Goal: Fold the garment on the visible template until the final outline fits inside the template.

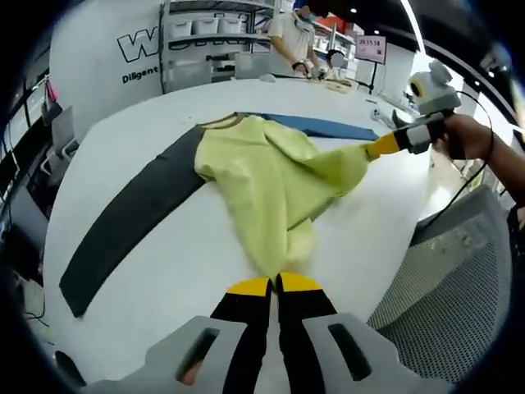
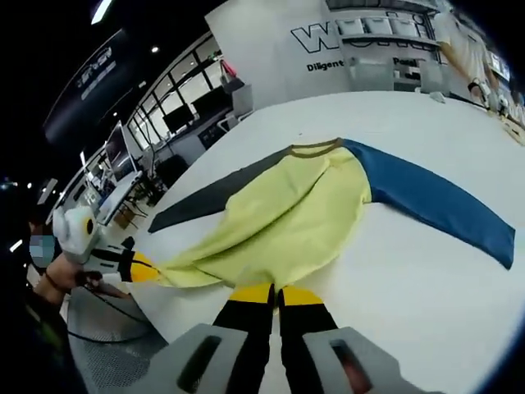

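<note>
In the left gripper view, the left gripper point(image 1: 275, 285) clamps the shirt point(image 1: 262, 176) hem at 6 o'clock, and in the right gripper view the right gripper point(image 2: 275, 293) likewise pinches the hem; both should lift evenly, keeping cloth taut.

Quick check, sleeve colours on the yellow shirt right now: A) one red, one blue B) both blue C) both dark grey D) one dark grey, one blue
D: in the right gripper view the yellow shirt has a dark grey sleeve on one side and a blue sleeve on the other.
</note>
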Tool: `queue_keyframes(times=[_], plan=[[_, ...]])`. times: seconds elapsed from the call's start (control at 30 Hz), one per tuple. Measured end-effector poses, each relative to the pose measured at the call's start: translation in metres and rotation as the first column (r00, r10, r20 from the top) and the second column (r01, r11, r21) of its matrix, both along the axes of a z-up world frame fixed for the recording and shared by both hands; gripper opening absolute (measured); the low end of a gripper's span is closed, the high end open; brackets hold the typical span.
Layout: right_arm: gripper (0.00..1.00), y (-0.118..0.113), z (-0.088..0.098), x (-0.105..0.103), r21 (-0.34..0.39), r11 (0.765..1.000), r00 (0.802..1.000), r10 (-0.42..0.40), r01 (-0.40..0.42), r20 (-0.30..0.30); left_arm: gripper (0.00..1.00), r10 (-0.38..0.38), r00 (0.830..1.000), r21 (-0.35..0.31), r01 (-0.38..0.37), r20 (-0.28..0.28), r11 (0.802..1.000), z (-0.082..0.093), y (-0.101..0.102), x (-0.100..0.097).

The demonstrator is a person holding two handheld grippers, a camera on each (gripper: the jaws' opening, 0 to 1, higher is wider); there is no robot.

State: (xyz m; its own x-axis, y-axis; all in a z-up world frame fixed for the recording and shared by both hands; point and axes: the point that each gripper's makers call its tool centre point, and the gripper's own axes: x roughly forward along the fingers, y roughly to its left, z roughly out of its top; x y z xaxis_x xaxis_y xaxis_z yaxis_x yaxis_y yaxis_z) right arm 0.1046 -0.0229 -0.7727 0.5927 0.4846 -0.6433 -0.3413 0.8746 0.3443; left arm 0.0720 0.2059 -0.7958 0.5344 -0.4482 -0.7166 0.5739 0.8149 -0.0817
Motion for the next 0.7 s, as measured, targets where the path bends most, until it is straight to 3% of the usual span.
queue_keyframes(times=[0.33, 0.7], plan=[[0.0, -0.034, -0.006, -0.006, -0.032, 0.997, 0.998, -0.064, 0.063, -0.026, 0.03, 0.042, 0.999, 0.017, -0.043, 0.019, 0.999, 0.007, 0.026, 0.006], [0.0, -0.055, -0.011, -0.016, -0.071, 0.994, 0.995, -0.083, 0.079, -0.063, 0.03, 0.057, 0.998, 0.042, -0.058, 0.014, 0.997, 0.007, 0.038, 0.007]])
